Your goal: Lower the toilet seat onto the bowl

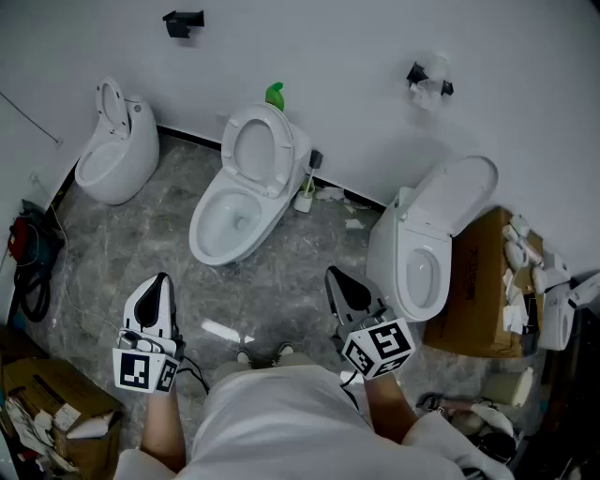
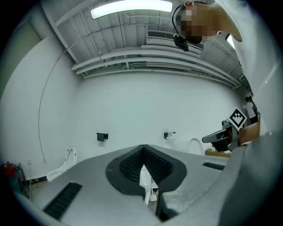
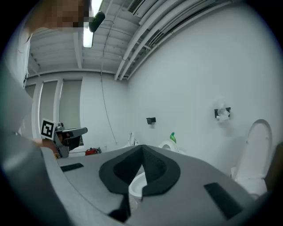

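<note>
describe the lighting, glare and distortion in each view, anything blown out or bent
Head view: soft, even light, the wall bowed by the wide angle, one glare patch on the floor, darker corners. Left gripper view: strong fisheye with a black rim, ceiling lamp blown out. Right gripper view: the same fisheye, ceiling lamp overexposed, straight lines curved.

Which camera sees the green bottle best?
The head view: the green plastic bottle pokes up behind the middle white toilet. The right gripper view shows only a tiny green speck; the left gripper view misses it.
</note>
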`<state>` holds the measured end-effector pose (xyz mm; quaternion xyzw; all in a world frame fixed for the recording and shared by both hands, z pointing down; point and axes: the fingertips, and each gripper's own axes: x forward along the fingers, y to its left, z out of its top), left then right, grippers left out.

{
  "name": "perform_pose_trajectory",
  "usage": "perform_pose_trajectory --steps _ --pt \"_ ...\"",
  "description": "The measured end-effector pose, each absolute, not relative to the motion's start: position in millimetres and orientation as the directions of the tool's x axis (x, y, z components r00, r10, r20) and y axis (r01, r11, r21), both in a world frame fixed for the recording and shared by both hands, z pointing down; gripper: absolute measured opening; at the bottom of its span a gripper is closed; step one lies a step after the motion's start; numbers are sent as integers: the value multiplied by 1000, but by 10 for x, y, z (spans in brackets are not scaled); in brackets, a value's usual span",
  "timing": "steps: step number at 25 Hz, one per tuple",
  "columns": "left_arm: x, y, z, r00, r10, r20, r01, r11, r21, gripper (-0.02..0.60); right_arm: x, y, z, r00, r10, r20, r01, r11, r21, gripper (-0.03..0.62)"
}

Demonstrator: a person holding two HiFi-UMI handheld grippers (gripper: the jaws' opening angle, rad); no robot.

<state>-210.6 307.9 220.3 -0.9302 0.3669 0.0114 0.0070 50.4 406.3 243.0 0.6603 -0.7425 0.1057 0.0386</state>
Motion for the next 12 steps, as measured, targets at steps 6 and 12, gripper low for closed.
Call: perform_pose_trajectory --steps 6,12 --pt "-2067 3133 2203 736 -676 -30 -676 -737 -8 6 513 4137 2472 -120 -972 204 -990 101 -103 -3" --pt "-1983 3180 2188 745 -666 -40 -667 -745 10 6 541 4188 2431 -158 -974 164 -978 132 -161 -3"
